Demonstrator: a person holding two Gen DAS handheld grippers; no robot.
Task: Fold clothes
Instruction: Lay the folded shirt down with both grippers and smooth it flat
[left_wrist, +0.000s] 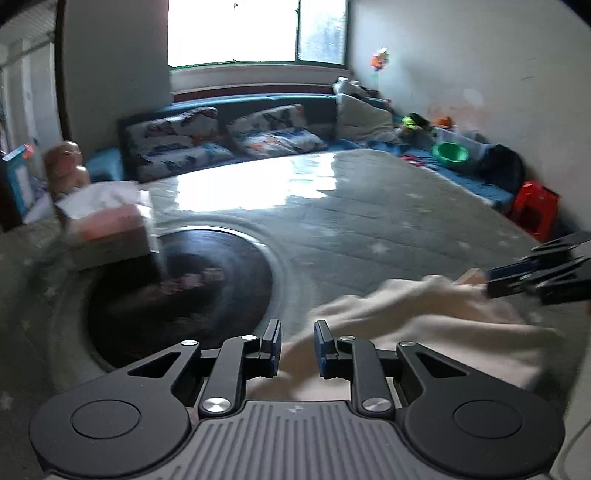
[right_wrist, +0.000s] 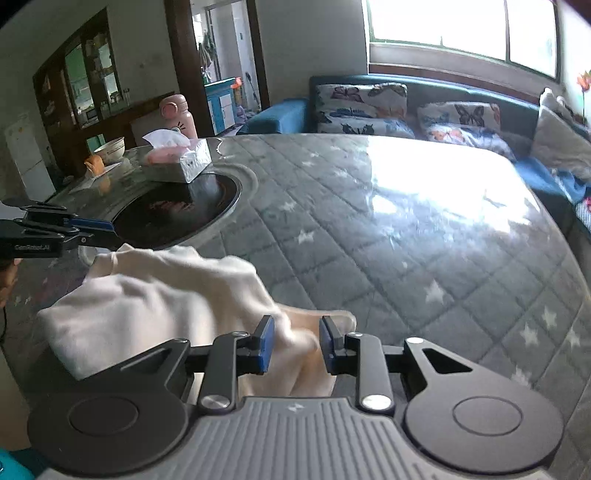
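A cream garment (left_wrist: 424, 325) lies bunched near the front edge of the table, whose grey quilted cover (right_wrist: 369, 240) has a star pattern. My left gripper (left_wrist: 297, 347) is open at the garment's left edge, with cloth showing just past its pads. In the right wrist view the garment (right_wrist: 147, 306) spreads to the left. My right gripper (right_wrist: 297, 345) is open, with a fold of the cloth lying in the gap between its fingers. Each gripper shows in the other's view: the right gripper (left_wrist: 517, 280) at the garment's far side, the left gripper (right_wrist: 92, 229) beside the garment's top corner.
A dark round inset (right_wrist: 177, 210) is sunk in the table, and a tissue box (right_wrist: 177, 162) overlaps its rim. A pink bottle (right_wrist: 179, 114) and a bowl (right_wrist: 110, 147) stand further back. A blue sofa (right_wrist: 280, 114) with butterfly cushions runs behind the table. A red stool (left_wrist: 535, 210) stands at the right.
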